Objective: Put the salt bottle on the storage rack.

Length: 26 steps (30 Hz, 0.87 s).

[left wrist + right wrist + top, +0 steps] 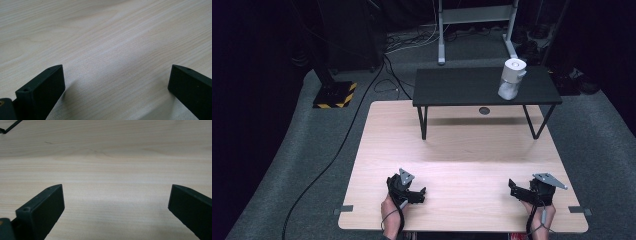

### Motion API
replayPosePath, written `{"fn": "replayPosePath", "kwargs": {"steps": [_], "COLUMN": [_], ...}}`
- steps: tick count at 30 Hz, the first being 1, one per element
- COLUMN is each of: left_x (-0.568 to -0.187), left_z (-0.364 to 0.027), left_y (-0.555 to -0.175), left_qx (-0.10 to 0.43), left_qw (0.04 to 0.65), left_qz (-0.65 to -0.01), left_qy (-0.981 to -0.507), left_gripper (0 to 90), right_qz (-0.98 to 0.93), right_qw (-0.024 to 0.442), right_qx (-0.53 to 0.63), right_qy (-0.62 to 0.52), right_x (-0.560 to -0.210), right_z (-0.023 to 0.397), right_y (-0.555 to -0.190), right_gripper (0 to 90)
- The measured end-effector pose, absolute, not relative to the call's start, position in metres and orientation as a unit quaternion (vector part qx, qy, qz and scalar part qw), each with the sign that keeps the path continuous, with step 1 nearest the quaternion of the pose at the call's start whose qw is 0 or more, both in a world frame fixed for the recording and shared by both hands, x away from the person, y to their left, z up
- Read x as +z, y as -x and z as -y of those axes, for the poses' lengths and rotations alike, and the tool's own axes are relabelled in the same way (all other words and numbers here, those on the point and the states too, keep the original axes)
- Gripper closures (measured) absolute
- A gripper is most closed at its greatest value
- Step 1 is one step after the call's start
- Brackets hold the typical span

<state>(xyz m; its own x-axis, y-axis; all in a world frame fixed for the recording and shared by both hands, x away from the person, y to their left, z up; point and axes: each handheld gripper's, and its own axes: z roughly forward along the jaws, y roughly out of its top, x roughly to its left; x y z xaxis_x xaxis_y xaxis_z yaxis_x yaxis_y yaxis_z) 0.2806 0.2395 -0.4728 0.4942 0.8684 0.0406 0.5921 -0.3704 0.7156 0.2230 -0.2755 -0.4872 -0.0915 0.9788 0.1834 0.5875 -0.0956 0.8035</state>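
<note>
Your left claw (418, 194) and right claw (515, 188) rest low on the tabletop (462, 150), both spread wide and holding nothing. The white cylindrical container (512, 78) stands upright on the black raised shelf (462, 85), at about one o'clock, well apart from both claws. It looks light, rigid and smooth; take hold around its middle.

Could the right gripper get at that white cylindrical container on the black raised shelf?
Probably yes: the right gripper is open, bare wooden table lies between, and the white cylindrical container stands alone on the black raised shelf.
</note>
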Motion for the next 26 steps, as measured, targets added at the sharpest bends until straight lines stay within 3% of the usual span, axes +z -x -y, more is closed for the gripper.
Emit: {"fn": "replayPosePath", "kwargs": {"steps": [17,26], "left_x": [-0.473,-0.473], "left_z": [-0.238,-0.239], "left_y": [-0.279,-0.280], "left_qx": [0.218,0.213], "left_qw": [0.325,0.325], "left_qz": [-0.453,-0.456], "left_qy": [-0.801,-0.800], "left_gripper": [0.2,0.2], "right_qz": [-0.636,-0.697], "right_qw": [0.239,0.255], "right_qx": [0.374,0.295], "right_qy": [-0.631,-0.602], "right_x": [-0.489,-0.479], "right_z": [0.272,0.243], "right_y": [-0.226,-0.244], "right_gripper": [0.0,0.0]}}
